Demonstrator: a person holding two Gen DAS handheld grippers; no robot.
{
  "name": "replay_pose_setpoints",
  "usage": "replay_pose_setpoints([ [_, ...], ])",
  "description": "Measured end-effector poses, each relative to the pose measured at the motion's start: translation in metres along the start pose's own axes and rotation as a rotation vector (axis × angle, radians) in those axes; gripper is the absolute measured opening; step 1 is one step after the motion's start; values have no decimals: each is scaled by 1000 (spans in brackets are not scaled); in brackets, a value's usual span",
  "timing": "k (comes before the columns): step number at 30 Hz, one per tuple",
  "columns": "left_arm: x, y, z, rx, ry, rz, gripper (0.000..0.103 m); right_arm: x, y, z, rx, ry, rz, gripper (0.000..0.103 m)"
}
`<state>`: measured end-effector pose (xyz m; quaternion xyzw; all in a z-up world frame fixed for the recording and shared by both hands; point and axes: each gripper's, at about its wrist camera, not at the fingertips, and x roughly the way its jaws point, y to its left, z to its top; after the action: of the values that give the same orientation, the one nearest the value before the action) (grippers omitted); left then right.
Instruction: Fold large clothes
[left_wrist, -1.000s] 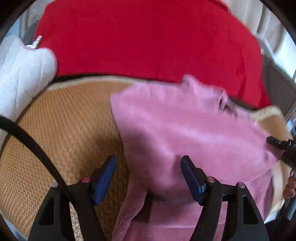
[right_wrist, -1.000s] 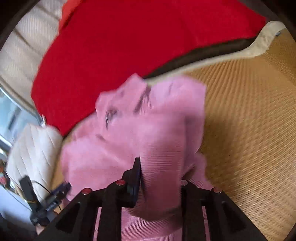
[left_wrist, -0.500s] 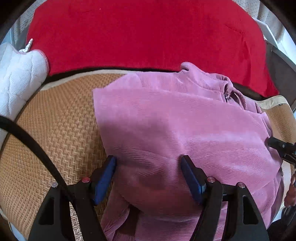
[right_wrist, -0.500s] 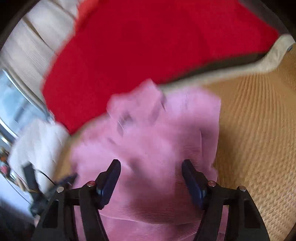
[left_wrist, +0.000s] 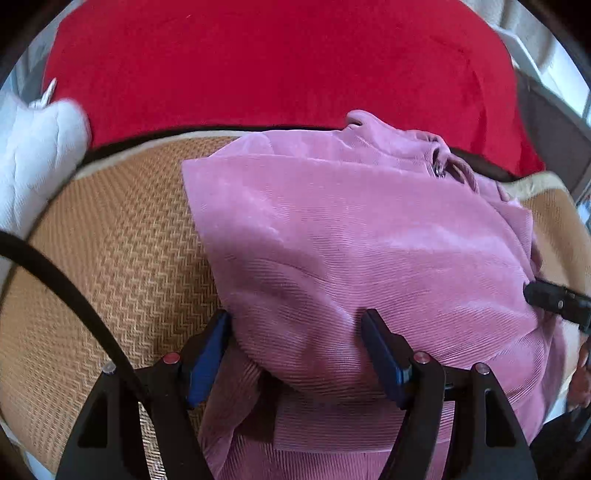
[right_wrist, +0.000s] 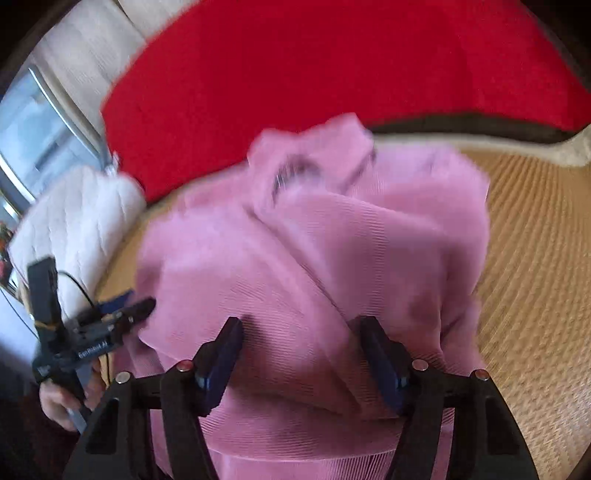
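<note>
A pink corduroy garment (left_wrist: 362, 240) lies folded over on a woven straw mat (left_wrist: 110, 258); its collar with a button points to the far side. It also fills the right wrist view (right_wrist: 314, 258), blurred. My left gripper (left_wrist: 295, 332) is open, its blue pads on either side of the near fold, not pinching it. My right gripper (right_wrist: 301, 343) is open too, over the garment's near edge. The right gripper's tip (left_wrist: 554, 299) shows at the left view's right edge, and the left gripper (right_wrist: 92, 325) at the right view's left.
A red blanket (left_wrist: 277, 62) lies beyond the mat. A white quilted cushion (left_wrist: 33, 155) sits at the left; it also shows in the right wrist view (right_wrist: 74, 221). A black cable (left_wrist: 62, 280) crosses the left view. A window (right_wrist: 33, 140) is at the far left.
The right gripper opened and let go of the pink fabric. The garment dropped flat onto the mat in a folded shape. The left gripper stayed open and moved closer over the fold.
</note>
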<state>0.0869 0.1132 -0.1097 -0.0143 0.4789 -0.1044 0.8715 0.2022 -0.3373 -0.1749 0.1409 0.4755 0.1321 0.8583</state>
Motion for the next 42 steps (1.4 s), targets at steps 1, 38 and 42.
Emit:
replay_pose_setpoints([
  [1, -4, 2, 1, -10, -6, -9, 73, -3, 2, 1, -5, -4, -1, 69],
  [38, -105, 57, -215, -7, 106, -230, 67, -66, -77, -191, 82, 325, 39, 72],
  [42, -96, 80, -230, -124, 182, -221, 69, -29, -80, -190, 127, 392, 43, 73],
])
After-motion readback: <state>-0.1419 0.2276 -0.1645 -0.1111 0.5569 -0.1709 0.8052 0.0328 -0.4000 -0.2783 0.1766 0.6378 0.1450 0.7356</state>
